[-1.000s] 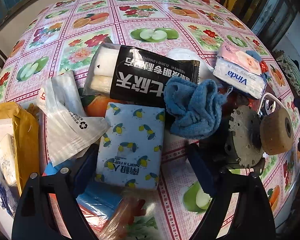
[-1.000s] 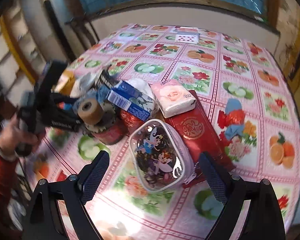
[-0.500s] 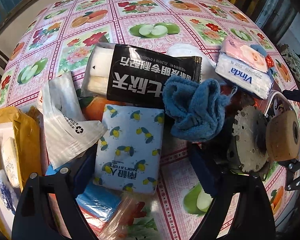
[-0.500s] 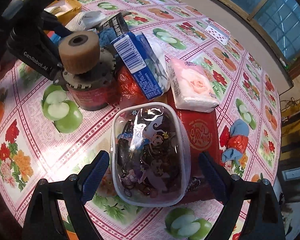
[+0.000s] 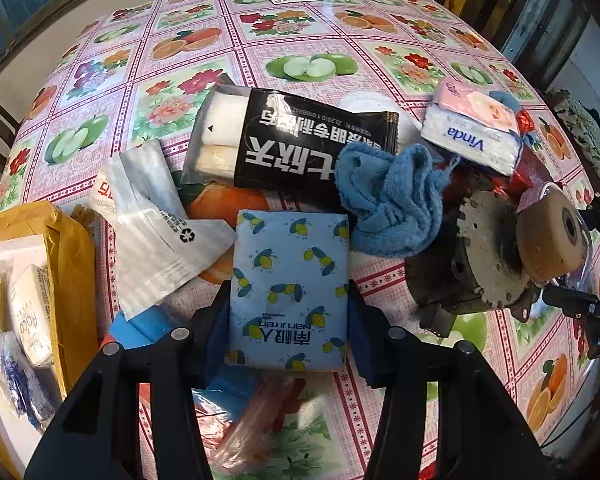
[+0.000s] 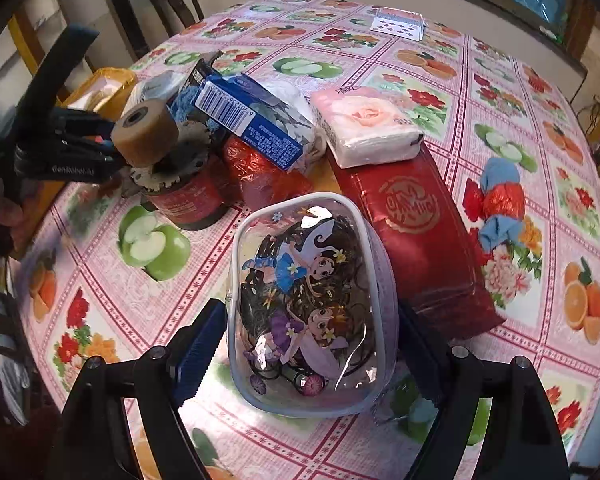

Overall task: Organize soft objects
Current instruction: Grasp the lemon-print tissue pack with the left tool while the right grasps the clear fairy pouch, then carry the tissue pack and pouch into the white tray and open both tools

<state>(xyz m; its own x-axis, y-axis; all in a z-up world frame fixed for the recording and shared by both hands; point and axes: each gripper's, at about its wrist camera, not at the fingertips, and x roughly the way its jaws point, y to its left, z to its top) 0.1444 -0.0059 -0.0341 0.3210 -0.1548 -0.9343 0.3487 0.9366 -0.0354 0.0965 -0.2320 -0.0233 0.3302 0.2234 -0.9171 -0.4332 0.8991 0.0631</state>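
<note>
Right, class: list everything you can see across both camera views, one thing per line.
lemon-print tissue pack: 1, light blue, nearest in the left view
towel: 1, blue, crumpled right of the pack
black packet: 1, behind the pack
Vinda tissue pack: 1, white-blue, right of the packet
rose tissue pack: 1, pink, on the red box
red box: 1, beside the pouch
cartoon pouch: 1, clear, nearest in the right view
tape roll: 1, brown, on a toothed dispenser
playing cards: small pile, far edge
tablecloth: 1, pink, fruit print
left gripper: gripping the lemon-print tissue pack
right gripper: open, straddling the cartoon pouch
</note>
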